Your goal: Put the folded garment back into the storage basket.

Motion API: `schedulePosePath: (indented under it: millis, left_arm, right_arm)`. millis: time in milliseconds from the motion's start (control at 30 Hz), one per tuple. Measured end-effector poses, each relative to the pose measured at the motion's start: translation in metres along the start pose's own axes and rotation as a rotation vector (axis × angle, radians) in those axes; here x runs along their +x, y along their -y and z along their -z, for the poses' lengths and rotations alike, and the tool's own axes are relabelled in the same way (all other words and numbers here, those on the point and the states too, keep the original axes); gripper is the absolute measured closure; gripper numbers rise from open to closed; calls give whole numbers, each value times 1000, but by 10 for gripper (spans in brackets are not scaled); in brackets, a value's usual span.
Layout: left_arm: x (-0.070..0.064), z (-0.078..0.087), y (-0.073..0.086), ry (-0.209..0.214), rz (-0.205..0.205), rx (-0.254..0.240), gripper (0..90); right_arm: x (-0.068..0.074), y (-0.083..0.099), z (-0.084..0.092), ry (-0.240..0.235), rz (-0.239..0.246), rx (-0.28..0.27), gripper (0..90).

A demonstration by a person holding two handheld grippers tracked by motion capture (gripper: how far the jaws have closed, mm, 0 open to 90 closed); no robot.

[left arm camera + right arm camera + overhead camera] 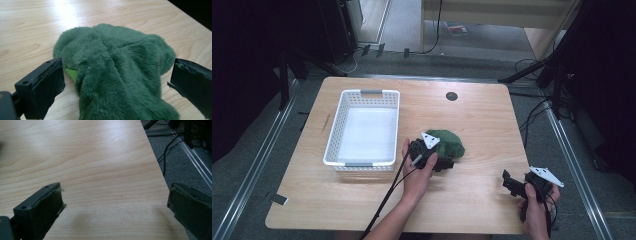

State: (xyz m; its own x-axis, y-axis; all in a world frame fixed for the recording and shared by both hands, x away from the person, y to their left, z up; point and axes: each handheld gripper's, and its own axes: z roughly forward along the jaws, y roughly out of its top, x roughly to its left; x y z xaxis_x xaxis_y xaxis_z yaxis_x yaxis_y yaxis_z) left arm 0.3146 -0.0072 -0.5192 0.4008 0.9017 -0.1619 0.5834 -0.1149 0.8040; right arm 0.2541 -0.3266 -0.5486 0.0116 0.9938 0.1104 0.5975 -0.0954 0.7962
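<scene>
A green plush toy [447, 142] lies on the wooden table [472, 115] right of the middle. My left gripper [443, 162] is at its near side. In the left gripper view the furry green plush toy [117, 72] sits between the wide-apart jaws, and a small light-green tag [72, 74] peeks out by the left jaw. The jaws stand clear of the fur on both sides, so the left gripper [117, 85] is open. My right gripper [510, 184] rests near the table's front right corner, open over bare wood [100, 170] with nothing between its fingers.
A white perforated basket [363, 128] stands empty on the left half of the table. A dark round grommet [451, 96] sits near the far edge. Cables [170, 147] and a metal rail [197, 162] run along the grey floor past the table's right edge.
</scene>
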Motion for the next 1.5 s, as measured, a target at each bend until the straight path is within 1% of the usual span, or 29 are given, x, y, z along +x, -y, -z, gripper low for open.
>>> schedulePosePath:
  millis: [33,67,100,233,267,300,333,433,500,533,567,600,667,700,733,767,800,833,867,967,1000,1033,1100,1167,1200,1233,1367,1433,1500]
  left_arm:
    - [-1,-5,2,-2,-10,14,0]
    - [-1,-5,2,-2,-10,14,0]
    - [-2,-9,5,-1,-18,28,0]
    - [-3,-15,8,-6,-21,46,0]
    - [-5,-17,10,-15,-27,51,0]
    - [-5,-17,10,-15,-27,51,0]
    - [-7,-19,11,-25,-39,53,0]
    - [-9,-22,12,-38,-41,59,0]
    - [-9,-25,14,-51,-54,77,0]
    - [-10,-29,16,-68,-64,102,0]
    - [-10,-31,18,-74,-68,117,0]
    - [-10,-32,18,-81,-63,127,4]
    - [-10,-31,18,-84,-68,121,45]
    - [-10,-29,17,-85,-73,106,85]
    - [-10,-29,17,-85,-73,106,126]
    - [-10,-28,16,-90,-76,98,126]
    - [-9,-27,16,-91,-75,91,146]
    - [-9,-25,15,-95,-77,79,194]
    - [-8,-23,14,-95,-77,68,194]
    - [-6,-14,9,-99,-80,42,249]
    - [-6,-14,9,-99,-80,42,254]
    - [-6,-10,6,-89,-72,23,261]
    - [-5,-7,4,-83,-69,15,266]
    - [-4,2,-1,-66,-51,-11,267]
    - [-3,6,-3,-64,-49,-19,267]
    - [-3,6,-3,-64,-49,-19,267]
    - [0,20,-11,-58,-47,-54,268]
    - [3,29,-15,-53,-39,-74,268]
    - [6,35,-19,-38,-24,-89,268]
  right_arm:
    - [0,0,0,0,2,-1,1]
    - [0,0,0,0,2,-1,1]
    - [0,0,0,0,0,-1,1]
    - [0,0,0,0,2,-1,2]
    - [0,0,0,0,2,0,1]
    - [0,0,0,0,2,0,1]
    - [0,0,0,0,0,-1,2]
    - [0,0,0,1,4,0,1]
    - [0,0,0,1,4,0,2]
    - [0,0,0,0,1,2,2]
    - [0,0,0,-1,3,1,2]
    - [0,0,0,-2,2,2,2]
    - [0,0,-1,-2,3,2,2]
    - [0,0,-1,-2,3,3,2]
    - [0,0,-1,-2,3,3,1]
    - [0,0,-1,-2,3,3,1]
    - [0,0,-1,-2,4,3,2]
    - [0,0,-1,-3,2,2,2]
    - [0,0,-1,-3,2,2,2]
    - [0,0,-1,-3,3,3,2]
    - [0,0,-1,-3,3,3,2]
    - [0,0,-1,-4,3,4,2]
    - [0,0,-1,-4,3,4,2]
    - [0,0,-1,-3,3,4,2]
    - [0,0,-1,-3,3,3,1]
    - [0,0,-1,-3,3,3,1]
    - [0,0,-1,-3,3,3,2]
    - [0,0,-1,-2,4,3,2]
    - [0,0,-1,-1,3,4,2]
